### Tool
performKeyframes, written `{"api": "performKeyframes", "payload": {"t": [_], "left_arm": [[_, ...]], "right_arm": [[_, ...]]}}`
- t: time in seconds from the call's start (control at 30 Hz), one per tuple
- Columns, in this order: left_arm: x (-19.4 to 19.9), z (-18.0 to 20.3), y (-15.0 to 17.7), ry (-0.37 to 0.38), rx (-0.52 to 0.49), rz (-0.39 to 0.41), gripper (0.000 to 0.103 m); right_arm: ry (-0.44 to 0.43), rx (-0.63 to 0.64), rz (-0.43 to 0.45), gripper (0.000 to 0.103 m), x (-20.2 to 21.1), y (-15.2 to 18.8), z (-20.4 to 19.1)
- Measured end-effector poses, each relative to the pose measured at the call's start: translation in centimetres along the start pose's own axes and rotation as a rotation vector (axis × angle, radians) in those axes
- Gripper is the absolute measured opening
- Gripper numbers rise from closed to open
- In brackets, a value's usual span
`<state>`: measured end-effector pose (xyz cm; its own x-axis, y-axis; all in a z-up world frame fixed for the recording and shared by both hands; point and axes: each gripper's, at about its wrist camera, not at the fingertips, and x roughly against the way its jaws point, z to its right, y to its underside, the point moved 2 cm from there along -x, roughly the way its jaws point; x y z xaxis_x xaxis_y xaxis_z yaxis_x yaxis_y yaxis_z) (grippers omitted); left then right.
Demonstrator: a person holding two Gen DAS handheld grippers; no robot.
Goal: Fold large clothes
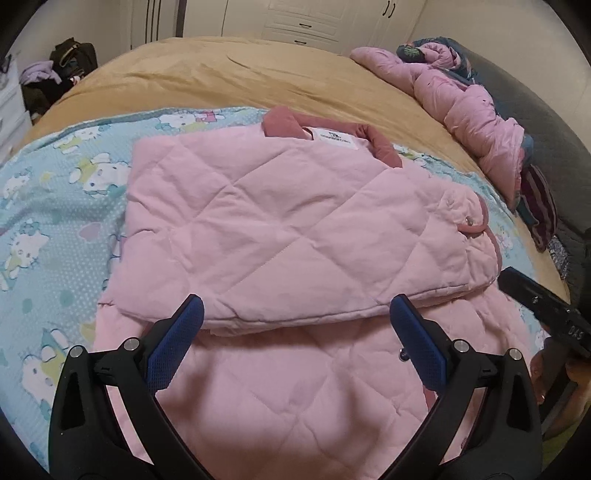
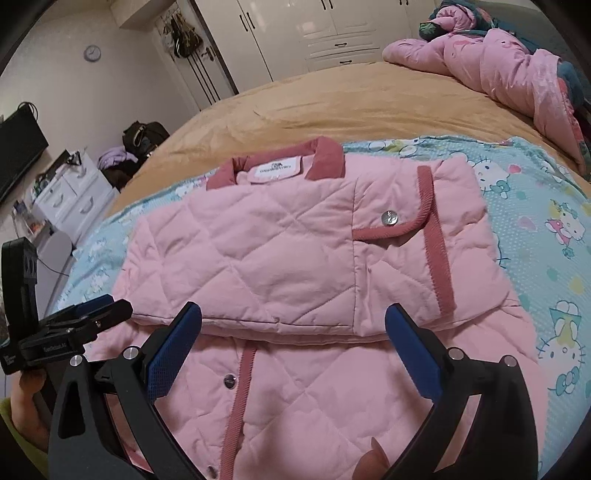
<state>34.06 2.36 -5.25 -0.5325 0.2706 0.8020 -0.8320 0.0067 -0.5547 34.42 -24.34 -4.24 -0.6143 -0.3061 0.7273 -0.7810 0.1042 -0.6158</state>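
A pink quilted jacket (image 1: 280, 221) with a darker pink collar lies on the blue cartoon-print sheet (image 1: 55, 206). Its sleeves and sides are folded in over the upper body, and the lower part spreads toward me. It also shows in the right wrist view (image 2: 295, 251), with a buttoned pocket flap (image 2: 391, 221). My left gripper (image 1: 295, 314) is open and empty, just above the folded edge. My right gripper (image 2: 293, 321) is open and empty over the same edge. The left gripper also shows at the left of the right wrist view (image 2: 92, 314).
A tan blanket (image 1: 240, 77) covers the far part of the bed. A crumpled pink duvet (image 1: 469, 110) lies along the right side. White drawers (image 2: 70, 199) and a pile of bags (image 2: 140, 140) stand left of the bed. White wardrobes (image 2: 295, 29) stand behind.
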Motion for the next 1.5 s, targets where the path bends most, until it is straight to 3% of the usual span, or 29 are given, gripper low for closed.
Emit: {"api": "performKeyframes", "payload": {"t": [0.7, 1.23, 1.5], "left_arm": [[7.0, 2.5, 1.5, -0.001, -0.036, 0.089, 0.095], [12.7, 3.8, 5.4, -0.029, -0.080, 0.187, 0.094], [14.8, 4.0, 6.9, -0.031, -0.085, 0.215, 0.094]], "right_arm": [[-0.019, 0.074, 0.088, 0.099, 7.4, 0.2, -3.4], [-0.027, 0.129, 0.177, 0.099, 14.6, 4.1, -4.8], [0.010, 0.170, 0.225, 0.099, 17.2, 5.3, -5.5]]}}
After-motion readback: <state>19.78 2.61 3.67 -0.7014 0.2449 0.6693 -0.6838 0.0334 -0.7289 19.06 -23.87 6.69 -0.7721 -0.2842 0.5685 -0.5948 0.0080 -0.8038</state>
